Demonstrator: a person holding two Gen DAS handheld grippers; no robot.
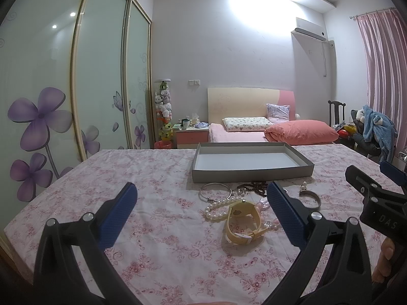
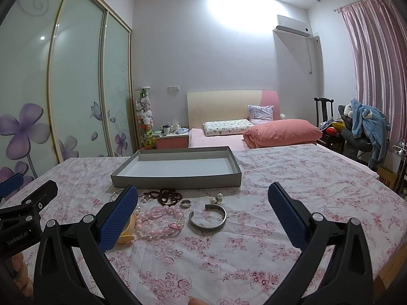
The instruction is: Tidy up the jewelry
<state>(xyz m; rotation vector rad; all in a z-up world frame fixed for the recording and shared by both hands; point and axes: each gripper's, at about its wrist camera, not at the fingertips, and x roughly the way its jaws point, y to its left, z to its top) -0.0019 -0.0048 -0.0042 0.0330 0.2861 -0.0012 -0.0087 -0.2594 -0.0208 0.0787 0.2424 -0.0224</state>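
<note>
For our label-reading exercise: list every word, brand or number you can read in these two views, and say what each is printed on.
"DAS": on the right gripper body, left wrist view; cut off by the frame edge.
"GenRoboLAI": roughly, small print on the left gripper body, right wrist view.
Watch face: too blurred to read.

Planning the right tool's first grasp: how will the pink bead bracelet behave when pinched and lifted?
The pink bead bracelet lies in loose coils, so it will probably sag and dangle. Its glossy round beads may slip or roll between the blue pads. Looks light; a charm could snag the floral cloth.

Black-framed tongs (image 1: 202, 212) with blue textured pads (image 1: 119, 216), silver screws, white lettering, bare skin.
</note>
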